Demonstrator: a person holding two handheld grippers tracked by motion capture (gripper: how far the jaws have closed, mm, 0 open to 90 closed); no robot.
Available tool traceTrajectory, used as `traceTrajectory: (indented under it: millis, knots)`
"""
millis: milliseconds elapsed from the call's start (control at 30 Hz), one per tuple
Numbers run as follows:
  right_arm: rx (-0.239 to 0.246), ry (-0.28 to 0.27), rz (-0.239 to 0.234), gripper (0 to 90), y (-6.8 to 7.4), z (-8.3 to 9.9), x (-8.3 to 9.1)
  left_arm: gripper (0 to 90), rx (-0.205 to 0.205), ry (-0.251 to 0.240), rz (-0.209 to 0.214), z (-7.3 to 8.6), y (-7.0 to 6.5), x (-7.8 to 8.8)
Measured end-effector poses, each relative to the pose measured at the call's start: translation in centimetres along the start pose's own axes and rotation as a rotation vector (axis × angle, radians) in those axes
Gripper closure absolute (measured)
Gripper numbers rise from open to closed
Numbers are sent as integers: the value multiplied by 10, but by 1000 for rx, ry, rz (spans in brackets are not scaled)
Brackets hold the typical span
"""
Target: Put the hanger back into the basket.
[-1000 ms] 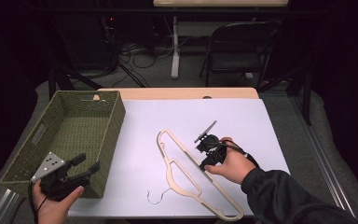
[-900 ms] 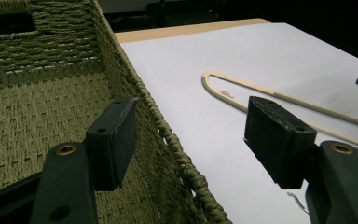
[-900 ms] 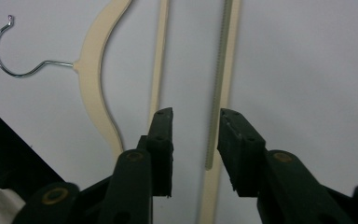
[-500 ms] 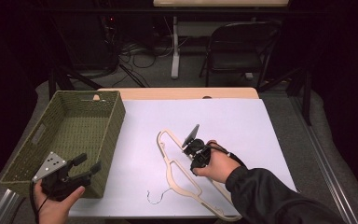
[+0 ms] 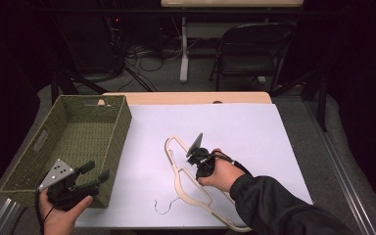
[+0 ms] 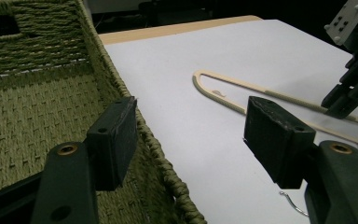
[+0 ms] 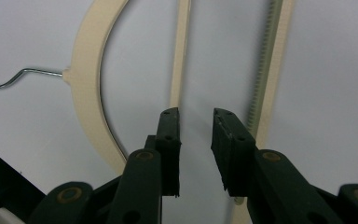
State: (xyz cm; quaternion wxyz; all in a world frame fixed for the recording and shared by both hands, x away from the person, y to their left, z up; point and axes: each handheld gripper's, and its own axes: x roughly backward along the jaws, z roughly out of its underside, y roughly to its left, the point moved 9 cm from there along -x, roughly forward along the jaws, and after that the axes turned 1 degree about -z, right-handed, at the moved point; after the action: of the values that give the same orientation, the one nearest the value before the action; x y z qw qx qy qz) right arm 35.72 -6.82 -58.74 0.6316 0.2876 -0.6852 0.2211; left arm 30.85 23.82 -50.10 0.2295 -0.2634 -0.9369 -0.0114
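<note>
White sheet covers the worktop (image 5: pixel 254 127); right tongs (image 7: pixel 195 122) have just been closing, nothing gripped, over the cream hanger (image 7: pixel 86 70), ribbed bar partly hidden; left tongs (image 6: pixel 191 135) gape empty beside the woven green basket (image 6: pixel 37 93).

Cream hanger (image 5: pixel 191 183) w/ silver hook, olive woven basket (image 5: pixel 78 142), white tabletop (image 5: pixel 254 132).

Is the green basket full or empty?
Empty as far as visible: the green basket shows bare woven floor and walls in the high view; its near corner is hidden.
</note>
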Motion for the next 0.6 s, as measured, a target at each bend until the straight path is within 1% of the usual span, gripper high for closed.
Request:
traceTrajectory:
  millis: [33,67,100,133,200,267,300,333,367,400,500,533,567,600]
  knots:
    - [7,9,1,722,1,0,0,344,-3,1,1,0,-1,0]
    - [-6,-11,-2,722,3,-2,-3,345,-4,1,5,0,-2,-1]
    - [10,11,4,722,3,-2,-2,344,-8,4,4,0,-3,-1]
    - [3,-1,-4,723,5,-4,-5,345,-8,3,9,0,-4,-2]
    - [8,10,-10,723,8,-5,-6,345,-12,7,12,0,-5,-3]
    - [24,16,-6,727,10,-7,-8,345,-17,10,11,1,-6,-3]
    - [21,8,-7,728,12,-8,-10,345,-16,11,11,1,-5,-3]
    - [21,10,-14,728,13,-8,-10,345,-14,8,9,1,-5,-3]
    - [29,18,-7,728,14,-9,-11,345,-15,11,9,1,-5,-3]
    - [27,21,-10,730,15,-9,-11,345,-14,11,10,1,-5,-3]
    - [34,32,-6,732,15,-10,-14,345,-16,11,9,2,-5,-4]
    - [26,32,-8,733,16,-10,-14,345,-17,12,8,2,-4,-4]
    - [34,41,-5,734,15,-10,-15,345,-16,11,10,2,-5,-4]
    - [31,36,0,734,15,-11,-16,345,-16,11,9,2,-5,-4]
